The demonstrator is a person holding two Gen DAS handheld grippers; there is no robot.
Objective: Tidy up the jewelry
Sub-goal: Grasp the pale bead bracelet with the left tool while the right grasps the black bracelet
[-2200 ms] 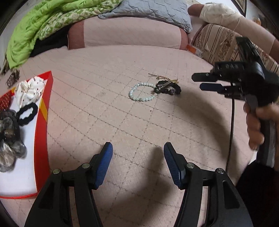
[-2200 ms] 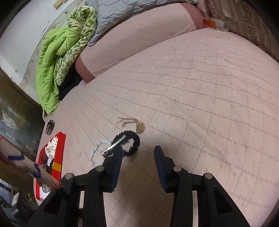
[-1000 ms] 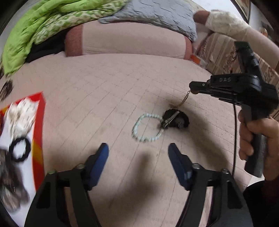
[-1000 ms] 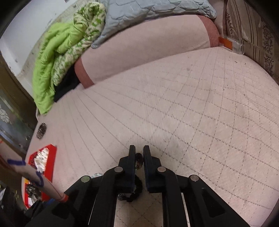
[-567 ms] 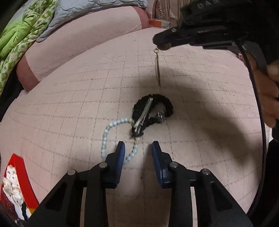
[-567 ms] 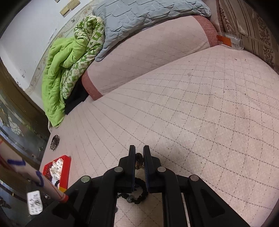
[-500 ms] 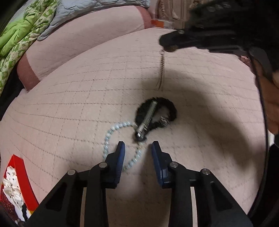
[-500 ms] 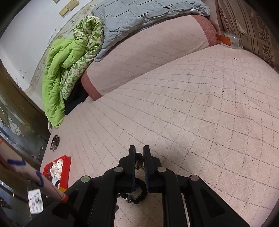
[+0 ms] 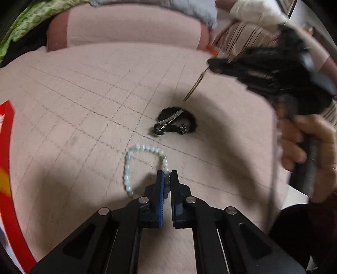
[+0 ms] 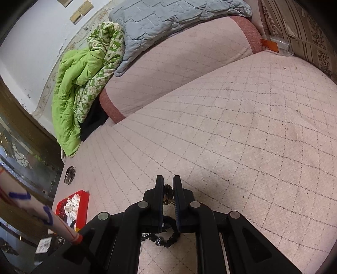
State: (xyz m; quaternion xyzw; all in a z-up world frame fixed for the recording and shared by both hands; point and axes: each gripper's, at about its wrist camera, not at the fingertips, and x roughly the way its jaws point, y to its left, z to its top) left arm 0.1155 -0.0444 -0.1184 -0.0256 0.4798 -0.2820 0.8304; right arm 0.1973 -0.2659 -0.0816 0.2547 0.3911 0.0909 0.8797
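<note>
The left hand-held gripper has just squeezed shut on the bead bracelet lying on the bed, ready to lift it. The right hand-held gripper pinches the gold chain, so it dangles.

Quilted pink bedspread under bedding heaped at the far end.
Stitched in a diamond grid, rising to a pink bolster with darker red ends. Draped over the bolster: a grey quilted blanket, a bright green comforter, a green leaf-print quilt. Clear plastic bottle with an orange label lying beside striped, floral upholstery. White wall above a dark wooden frame with patterned glass.
</note>
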